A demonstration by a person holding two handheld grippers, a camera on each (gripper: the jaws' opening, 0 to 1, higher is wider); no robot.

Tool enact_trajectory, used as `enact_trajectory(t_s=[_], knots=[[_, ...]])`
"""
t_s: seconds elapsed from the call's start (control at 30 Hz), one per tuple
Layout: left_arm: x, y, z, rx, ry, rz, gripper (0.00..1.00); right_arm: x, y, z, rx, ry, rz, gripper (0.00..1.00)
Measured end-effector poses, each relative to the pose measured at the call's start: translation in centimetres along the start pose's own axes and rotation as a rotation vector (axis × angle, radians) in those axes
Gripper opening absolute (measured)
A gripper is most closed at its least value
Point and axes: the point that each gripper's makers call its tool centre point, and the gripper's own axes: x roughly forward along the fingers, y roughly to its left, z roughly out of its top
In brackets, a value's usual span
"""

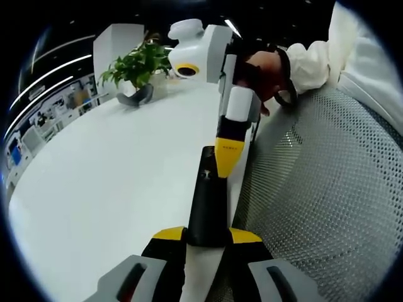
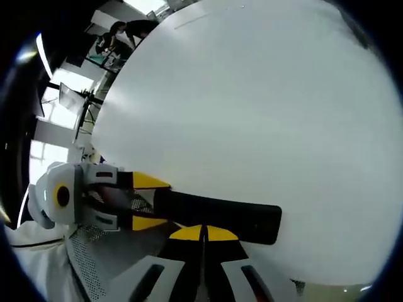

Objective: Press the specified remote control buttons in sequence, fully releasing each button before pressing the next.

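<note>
A black remote control (image 1: 208, 201) lies along the edge of a white surface (image 1: 107, 182), its near end clamped between the yellow-tipped jaws of the left hand-held gripper (image 1: 208, 238). From above, the right hand-held gripper (image 1: 228, 160) reaches down with its yellow jaws pressed together, their tip touching the top face of the remote toward its far end. A hand (image 1: 261, 72) in a white sleeve holds that gripper. A potted green plant (image 1: 137, 66) stands at the far side of the surface, and a grey mesh chair (image 1: 321, 189) sits just beside the surface edge.

In the right gripper view, the remote control (image 2: 217, 216) runs crosswise just beyond the right hand-held gripper (image 2: 203, 234), whose jaws are clenched together. The left hand-held gripper (image 2: 150, 201) grasps the remote's left end between its two yellow fingers. The white surface (image 2: 252, 113) stretches beyond.
</note>
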Motion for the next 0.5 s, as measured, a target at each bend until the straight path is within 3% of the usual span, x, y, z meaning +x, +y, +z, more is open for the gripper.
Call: enact_trajectory(t_s=[0.27,0.5], knots=[[0.01,0.07,0.09,-0.021,-0.009,-0.003,0.25,0.18,-0.07,-0.15,-0.036,0.003,-0.026,0.0],[0.02,0.03,0.08,-0.023,-0.008,-0.004,0.25,0.25,-0.18,-0.08,0.0,0.005,0.001,0.0]])
